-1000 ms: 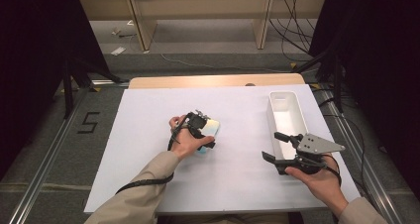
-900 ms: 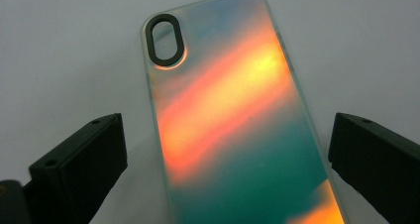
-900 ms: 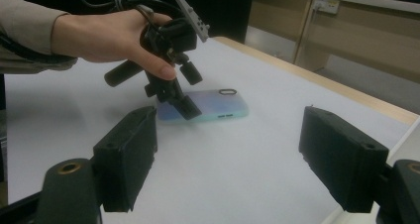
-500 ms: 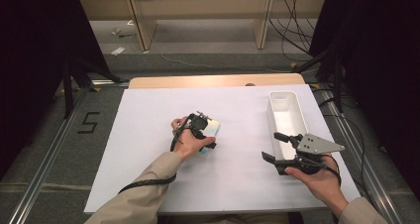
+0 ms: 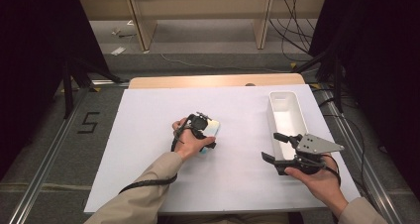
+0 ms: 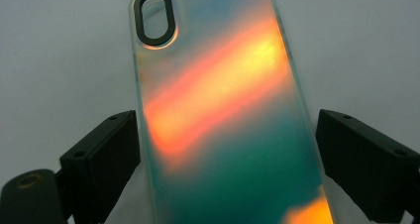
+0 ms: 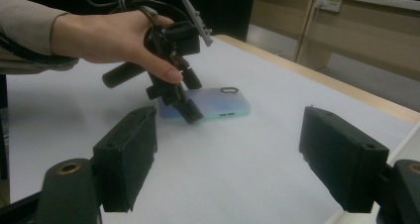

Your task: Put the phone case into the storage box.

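Observation:
An iridescent phone case lies flat on the white table sheet, its camera cutout at the far end. My left gripper is lowered over it, open, with one black jaw close beside each long edge of the case; contact is unclear. In the right gripper view the left gripper has its jaw tips down at the case. My right gripper hovers open and empty at the right, beside the tray, and it looks toward the left hand.
A long white tray stands lengthwise at the right of the sheet, just beyond the right gripper, and looks empty. The wooden table edge runs along the back. Metal rails and cables lie on the floor around the table.

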Demonstrator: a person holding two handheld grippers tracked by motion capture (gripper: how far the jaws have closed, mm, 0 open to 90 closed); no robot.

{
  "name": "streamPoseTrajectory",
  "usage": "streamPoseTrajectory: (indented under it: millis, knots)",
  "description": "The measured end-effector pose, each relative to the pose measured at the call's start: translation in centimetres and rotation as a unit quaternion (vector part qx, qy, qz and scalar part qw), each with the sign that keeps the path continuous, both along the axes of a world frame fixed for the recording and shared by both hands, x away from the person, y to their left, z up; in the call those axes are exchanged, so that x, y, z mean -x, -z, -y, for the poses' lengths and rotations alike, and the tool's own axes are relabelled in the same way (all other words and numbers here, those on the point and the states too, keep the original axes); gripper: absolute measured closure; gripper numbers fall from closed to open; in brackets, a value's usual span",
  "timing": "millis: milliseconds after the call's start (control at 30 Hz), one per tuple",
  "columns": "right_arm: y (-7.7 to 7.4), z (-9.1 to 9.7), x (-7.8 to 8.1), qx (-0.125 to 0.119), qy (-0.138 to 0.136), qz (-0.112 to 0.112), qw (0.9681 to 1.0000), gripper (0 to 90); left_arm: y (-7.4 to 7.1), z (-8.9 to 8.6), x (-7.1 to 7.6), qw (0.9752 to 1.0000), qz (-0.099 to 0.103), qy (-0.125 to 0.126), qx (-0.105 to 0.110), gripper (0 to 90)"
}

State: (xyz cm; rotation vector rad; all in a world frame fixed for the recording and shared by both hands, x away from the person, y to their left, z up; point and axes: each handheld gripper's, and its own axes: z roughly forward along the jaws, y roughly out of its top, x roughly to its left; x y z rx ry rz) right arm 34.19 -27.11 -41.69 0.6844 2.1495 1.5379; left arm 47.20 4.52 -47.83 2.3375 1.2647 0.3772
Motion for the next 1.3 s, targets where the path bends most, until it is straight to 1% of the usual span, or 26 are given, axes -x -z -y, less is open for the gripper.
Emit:
streamPoseTrajectory:
  millis: [367, 633, 767, 1300]
  knots:
    - [0.03, 0.01, -0.01, 0.002, -0.001, -0.001, 1.0000, 23.5, -0.08, 0.14, 0.14, 0.9999, -0.003, -0.012, -0.004, 12.5]
    - [0.05, -0.01, -0.01, 0.002, -0.001, -0.002, 1.0000, 23.5, -0.02, 0.04, 0.08, 0.9996, -0.013, -0.025, 0.004, 12.6]
    - [0.05, -0.01, -0.01, 0.002, -0.001, -0.002, 1.0000, 23.5, 0.04, -0.16, -0.07, 0.9992, -0.024, -0.031, 0.012, 12.7]
    - [0.08, -0.05, -0.02, 0.003, -0.003, -0.003, 1.0000, 23.4, 0.04, -0.18, -0.03, 0.9991, -0.022, -0.033, 0.014, 13.6]
